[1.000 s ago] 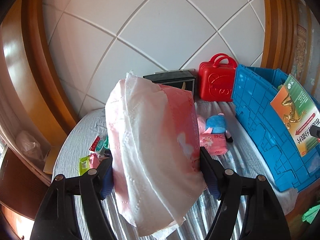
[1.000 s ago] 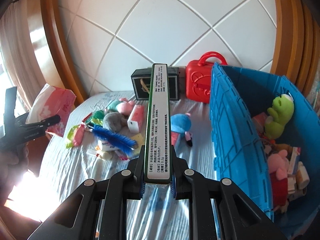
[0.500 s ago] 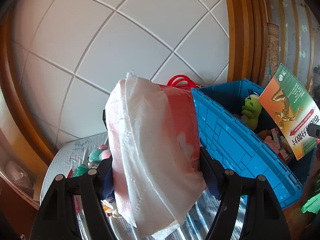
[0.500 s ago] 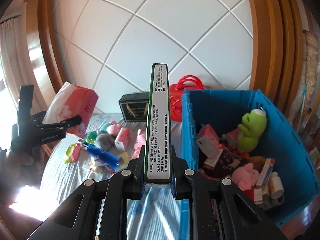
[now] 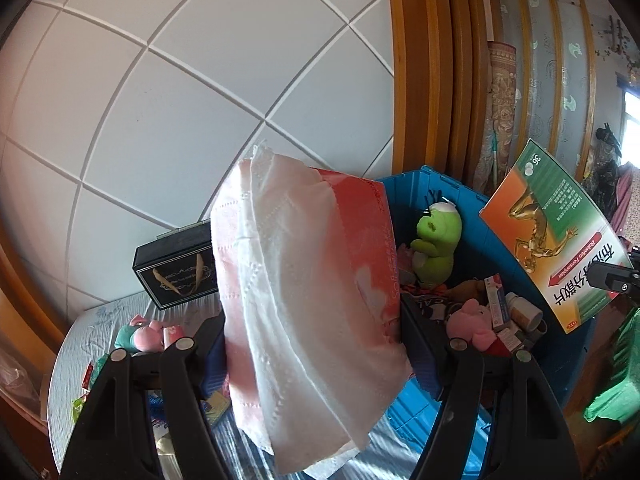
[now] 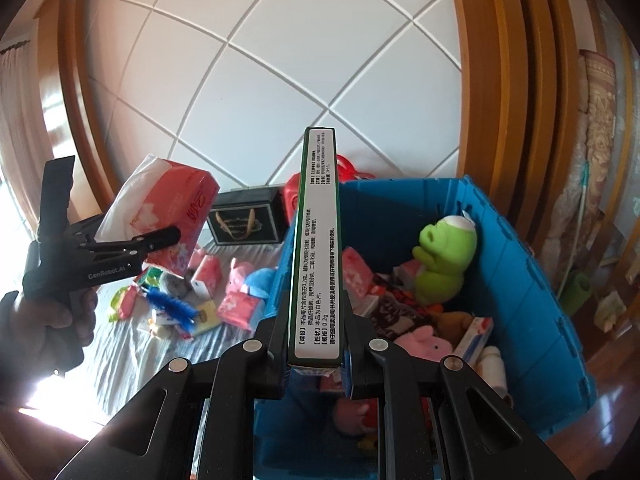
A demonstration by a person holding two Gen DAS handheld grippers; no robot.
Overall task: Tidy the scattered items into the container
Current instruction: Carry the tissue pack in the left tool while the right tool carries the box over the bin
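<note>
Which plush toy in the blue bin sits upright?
The green frog plush, upright against the blue bin's back wall; the pink pig plush lies down.

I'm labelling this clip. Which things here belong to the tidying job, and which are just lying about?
Job: tissue pack, medicine box, blue crate, blue brush.
Lying about: black box, red case.

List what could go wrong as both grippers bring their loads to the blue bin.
The left gripper pinches a soft tissue pack with loose sheets hanging out; they might snag or pull free. The right gripper holds a flat medicine box by its narrow end, so it may pivot. The blue bin is already crowded, so drops could bounce off the green frog plush.
</note>
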